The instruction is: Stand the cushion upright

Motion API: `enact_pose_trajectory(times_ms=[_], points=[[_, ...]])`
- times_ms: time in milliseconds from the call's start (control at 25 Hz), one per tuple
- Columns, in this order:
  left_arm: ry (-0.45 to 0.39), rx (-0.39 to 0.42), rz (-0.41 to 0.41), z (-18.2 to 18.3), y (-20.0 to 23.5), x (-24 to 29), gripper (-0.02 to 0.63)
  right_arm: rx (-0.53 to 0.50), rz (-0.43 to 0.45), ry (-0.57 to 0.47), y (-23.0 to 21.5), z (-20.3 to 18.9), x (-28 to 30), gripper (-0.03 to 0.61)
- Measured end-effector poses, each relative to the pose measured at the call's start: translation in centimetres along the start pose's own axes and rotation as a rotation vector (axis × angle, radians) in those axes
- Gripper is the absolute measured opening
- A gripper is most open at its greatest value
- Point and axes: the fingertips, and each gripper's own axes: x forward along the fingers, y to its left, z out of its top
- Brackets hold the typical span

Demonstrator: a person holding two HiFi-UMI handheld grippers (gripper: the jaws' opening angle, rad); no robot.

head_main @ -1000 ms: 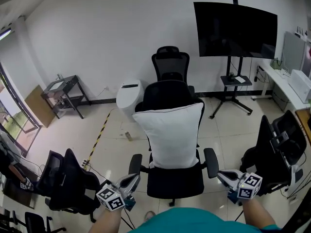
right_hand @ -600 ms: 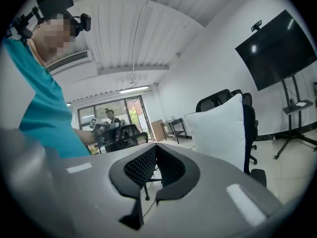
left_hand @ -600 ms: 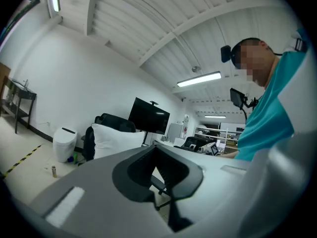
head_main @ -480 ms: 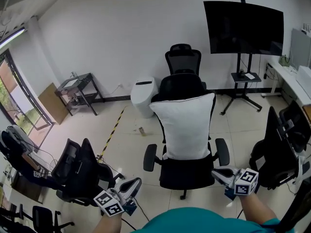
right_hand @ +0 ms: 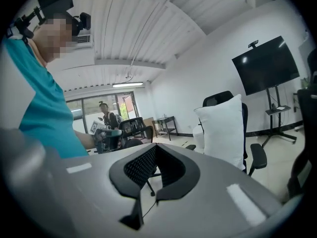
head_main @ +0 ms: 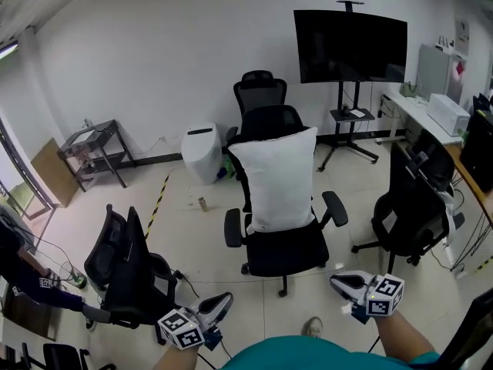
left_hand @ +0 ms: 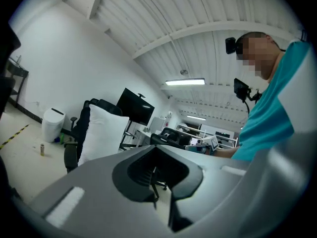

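The cushion [head_main: 277,177] is showing plain white against a black chair [head_main: 286,249]. The screen [head_main: 350,46] is showing black, the wall [head_main: 154,52] white, the floor [head_main: 202,241] pale cream with yellow-and-black striped tape [head_main: 158,205]. The shirt [head_main: 308,354] is showing teal.

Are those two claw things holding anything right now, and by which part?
Nothing is held. The left gripper and right gripper are both shut and empty. The white cushion stands on the office chair, apart from both.

The person is holding the left hand-held gripper [head_main: 219,304] and the right hand-held gripper [head_main: 344,282] forward, jaws closed, both empty.
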Motion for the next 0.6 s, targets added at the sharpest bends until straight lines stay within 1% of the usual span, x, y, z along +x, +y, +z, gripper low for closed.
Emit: enact_pose_trajectory(times_ms=[120,240,440,600], points=[[-0.008,-0.027,-0.018,-0.8,-2.1,-1.9,0.011,-0.008,-0.023,-0.005,3.4,-0.7,-2.4,0.002],[-0.025,-0.016,-0.037,-1.4,-5.1,-2.9,0.011,-0.022,-0.037,-0.021,5.7,-0.9,-5.2,0.003],[-0.049,-0.003,-0.031,-3.5,-12.1,-3.5,0.011,-0.039,-0.023,-0.052,8.8,-2.5,-11.3,0.002],[-0.051,-0.007,-0.003,-6.4,-18.6,-3.7,0.011,-0.036,0.0,-0.025,11.7,-5.5,-17.2,0.002]])
